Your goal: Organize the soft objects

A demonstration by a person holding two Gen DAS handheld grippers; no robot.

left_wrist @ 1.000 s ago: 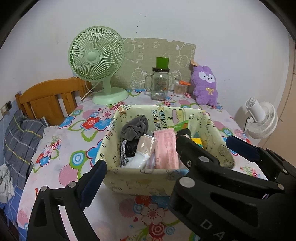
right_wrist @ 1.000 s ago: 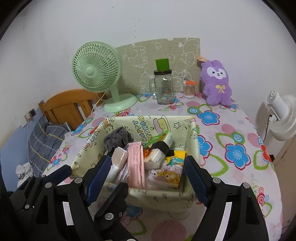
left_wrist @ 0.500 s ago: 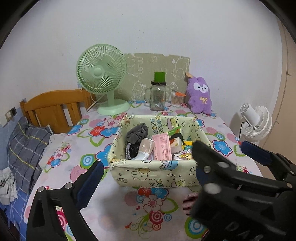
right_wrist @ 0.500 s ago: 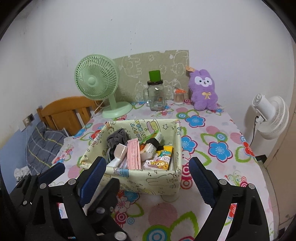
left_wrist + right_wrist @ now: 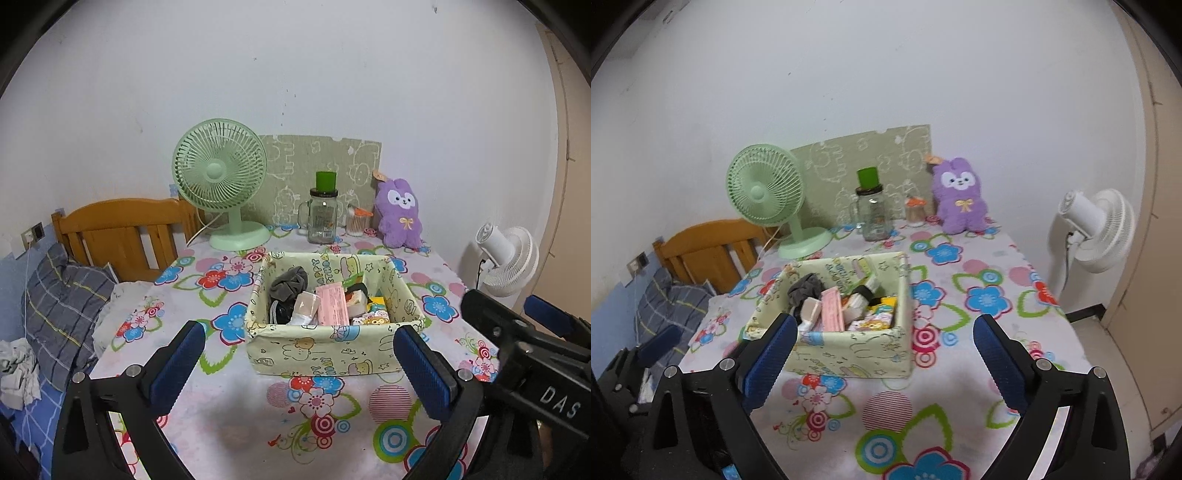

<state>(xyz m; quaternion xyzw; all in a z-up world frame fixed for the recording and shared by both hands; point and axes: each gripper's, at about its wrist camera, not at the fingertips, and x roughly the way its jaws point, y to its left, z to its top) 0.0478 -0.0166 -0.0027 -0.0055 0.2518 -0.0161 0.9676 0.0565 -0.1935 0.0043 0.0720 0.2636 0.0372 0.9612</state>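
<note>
A pale green fabric basket (image 5: 325, 354) printed with cartoons stands mid-table on the flowered cloth. Inside lie a grey scrunchie (image 5: 290, 282), a pink pack (image 5: 332, 304) and several small packets. A purple plush bunny (image 5: 400, 214) sits upright against the back wall. My left gripper (image 5: 295, 339) hangs open in front of the basket with nothing between its blue pads. My right gripper (image 5: 884, 326) is also short of the basket (image 5: 849, 350); its jaws are opening and hold nothing. The bunny (image 5: 960, 199) stands far beyond it.
At the back stand a green desk fan (image 5: 221, 177), a glass jar with a green lid (image 5: 323, 214), a small toothpick jar (image 5: 356, 223) and a green board. A white fan (image 5: 1097, 225) stands off the table's right edge. A wooden headboard (image 5: 122, 229) and checked pillow lie left.
Both grippers have drawn back and upward from the basket, which now looks smaller and farther off. The right gripper's jaws have spread wider.
</note>
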